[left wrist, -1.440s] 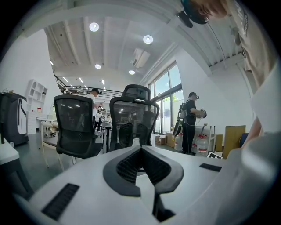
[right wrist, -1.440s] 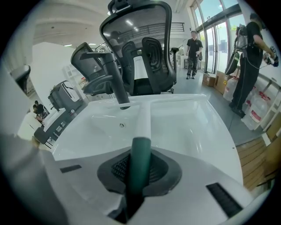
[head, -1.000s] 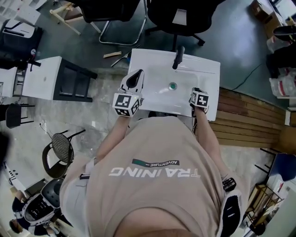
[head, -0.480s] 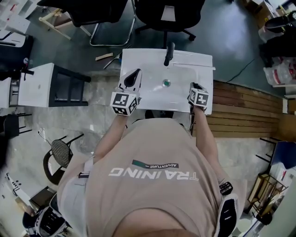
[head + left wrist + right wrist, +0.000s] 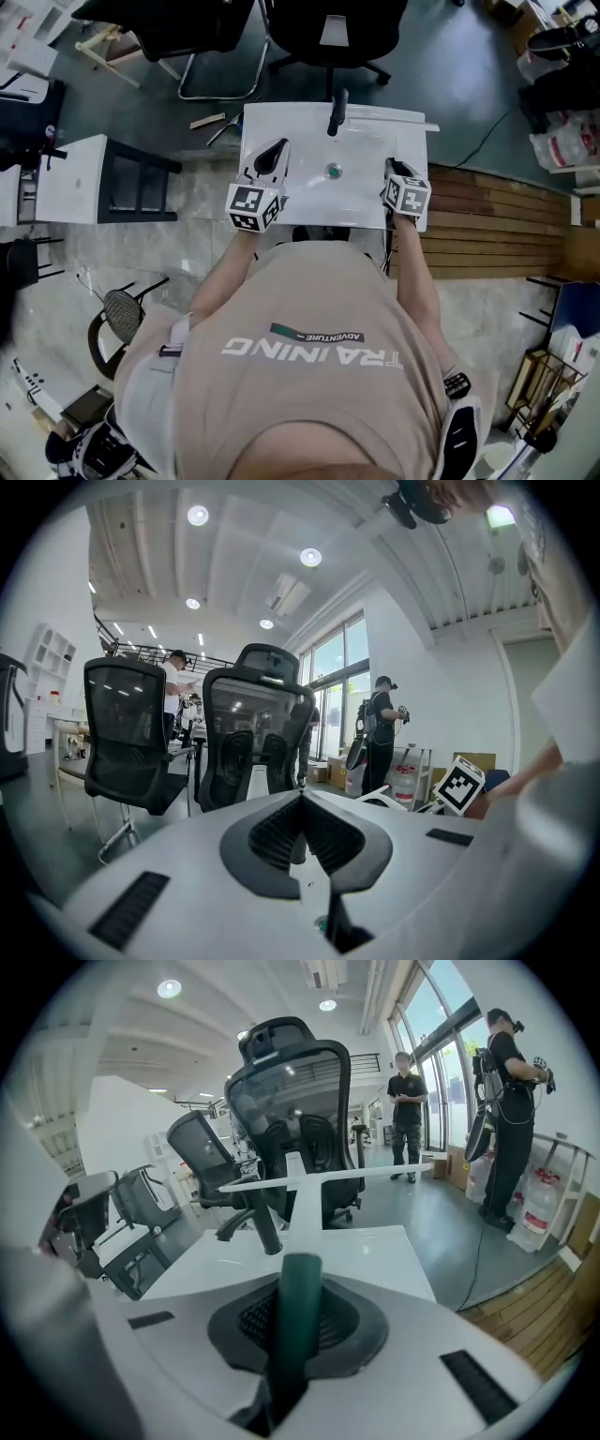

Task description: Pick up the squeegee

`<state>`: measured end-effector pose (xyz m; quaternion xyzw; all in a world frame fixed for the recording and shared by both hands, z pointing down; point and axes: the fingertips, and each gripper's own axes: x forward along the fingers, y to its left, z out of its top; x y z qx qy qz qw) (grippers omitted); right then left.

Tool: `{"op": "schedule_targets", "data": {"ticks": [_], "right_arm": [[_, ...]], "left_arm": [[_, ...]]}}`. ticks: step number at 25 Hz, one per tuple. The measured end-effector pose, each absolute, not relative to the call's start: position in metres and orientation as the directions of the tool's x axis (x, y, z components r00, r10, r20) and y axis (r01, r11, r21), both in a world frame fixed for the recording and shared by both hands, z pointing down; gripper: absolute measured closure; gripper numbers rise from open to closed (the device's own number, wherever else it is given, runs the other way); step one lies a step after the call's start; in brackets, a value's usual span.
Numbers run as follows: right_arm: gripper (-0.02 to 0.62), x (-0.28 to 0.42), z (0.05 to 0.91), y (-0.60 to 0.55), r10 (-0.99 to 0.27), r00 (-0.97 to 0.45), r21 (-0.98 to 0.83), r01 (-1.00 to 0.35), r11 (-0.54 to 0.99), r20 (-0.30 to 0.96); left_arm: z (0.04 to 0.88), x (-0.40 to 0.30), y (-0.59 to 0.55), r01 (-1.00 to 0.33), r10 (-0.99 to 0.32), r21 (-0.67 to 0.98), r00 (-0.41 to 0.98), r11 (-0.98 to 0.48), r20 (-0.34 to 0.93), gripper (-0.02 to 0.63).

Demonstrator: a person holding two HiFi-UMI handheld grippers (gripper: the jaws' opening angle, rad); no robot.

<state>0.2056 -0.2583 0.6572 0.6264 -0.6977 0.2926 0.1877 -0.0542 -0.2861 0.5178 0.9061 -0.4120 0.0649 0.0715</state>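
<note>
The squeegee has a dark green handle and a white neck that rises to a long white blade. My right gripper is shut on the green handle and holds the squeegee above the white sink. In the head view the right gripper hangs over the sink's right edge. My left gripper hovers over the sink's left side; its jaws meet with nothing between them.
A black faucet stands at the sink's far edge, and a green drain sits mid-basin. Black office chairs stand beyond it. A white table is at left, wooden slats at right. People stand further off.
The right gripper has lifted a little with the squeegee still in its jaws. The head view has shifted, so the sink sits higher in the picture. The left gripper has barely moved.
</note>
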Motion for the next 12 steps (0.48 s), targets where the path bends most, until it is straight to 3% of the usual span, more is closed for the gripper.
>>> {"op": "schedule_targets", "data": {"ticks": [12], "right_arm": [[0.549,0.190,0.582,-0.283,-0.844,-0.195,-0.168,-0.978,0.126,0.500]], "left_arm": [[0.513,-0.049,-0.287,-0.751,-0.735,0.070,0.657,-0.656,0.168,0.592]]}}
